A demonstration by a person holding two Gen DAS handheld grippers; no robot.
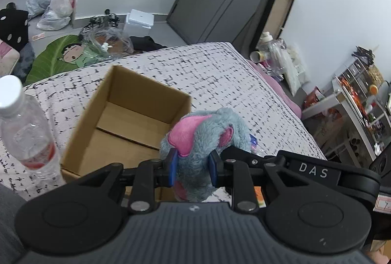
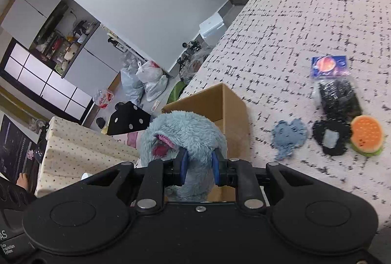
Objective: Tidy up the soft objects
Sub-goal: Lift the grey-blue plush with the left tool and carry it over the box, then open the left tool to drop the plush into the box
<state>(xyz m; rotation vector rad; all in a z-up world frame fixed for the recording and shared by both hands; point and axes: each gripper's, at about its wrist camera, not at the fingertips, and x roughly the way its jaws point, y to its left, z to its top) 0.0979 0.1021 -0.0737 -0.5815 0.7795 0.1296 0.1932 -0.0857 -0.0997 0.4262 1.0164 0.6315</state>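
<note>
gripping one blue plush toy (image 1: 207,136), left hand-held gripper (image 1: 193,167) and right hand-held gripper (image 2: 199,167) hang beside cardboard box (image 1: 127,117).

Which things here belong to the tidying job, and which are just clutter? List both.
Job: blue plush toy, held by left tool and right tool; cardboard box; burger toy; small blue plush.

Clutter: water bottle; plastic bags.

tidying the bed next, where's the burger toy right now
In the right wrist view the burger toy lies on the patterned bedspread at the far right, against a black round piece, right of the cardboard box.
</note>
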